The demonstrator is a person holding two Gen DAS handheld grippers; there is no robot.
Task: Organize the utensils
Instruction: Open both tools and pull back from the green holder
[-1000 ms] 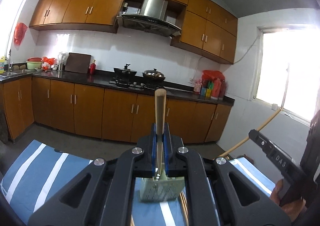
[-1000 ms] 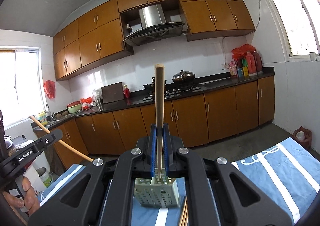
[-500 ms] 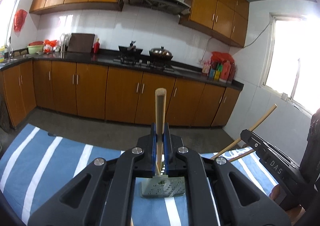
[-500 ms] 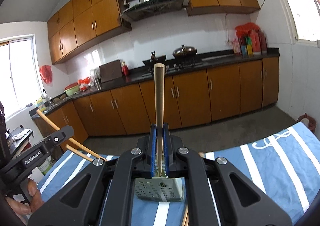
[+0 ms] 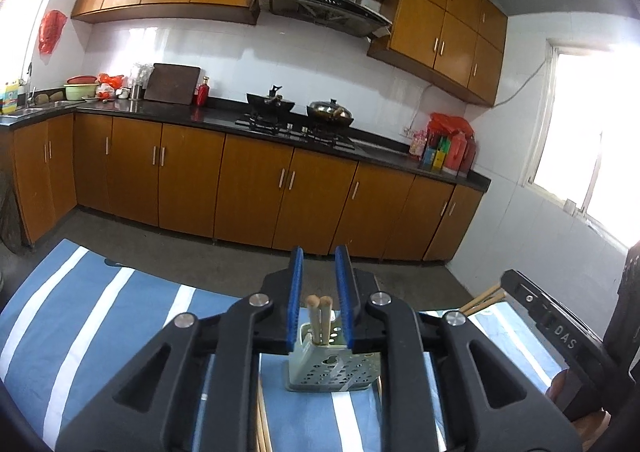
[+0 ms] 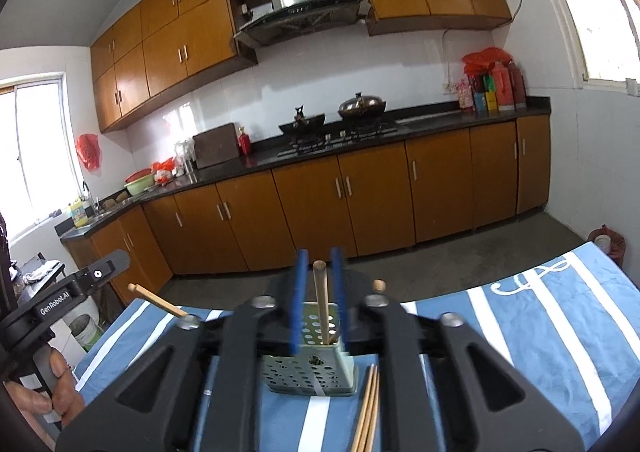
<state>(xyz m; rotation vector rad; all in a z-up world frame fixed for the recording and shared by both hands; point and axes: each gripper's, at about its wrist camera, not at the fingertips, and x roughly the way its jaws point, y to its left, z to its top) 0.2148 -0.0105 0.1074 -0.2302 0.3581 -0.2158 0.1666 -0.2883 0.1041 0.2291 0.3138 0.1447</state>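
Blue white-striped tablecloth [image 6: 540, 332], perforated utensil holder [image 6: 308, 374] standing, loose chopsticks [image 6: 366, 412] beside

Left black two-finger gripper [image 5: 319, 298] with blue pads pointed slightly downward, jaws opening, pads pressing nothing. Right black two-finger gripper [image 6: 319, 300] likewise tilted down, jaws opening, nothing gripped.

On my feed both units look identical: the matte black plastic left gripper [image 5: 319, 300] and the matte black plastic right gripper [image 6: 319, 300] each carry ribbed blue rubber pads [image 5: 296, 296], silver round pivot screws [image 5: 261, 299] and triangular cut-outs in the linkage arms. White lettering on the side bars reads "DAS" and "GenRobot.AI".
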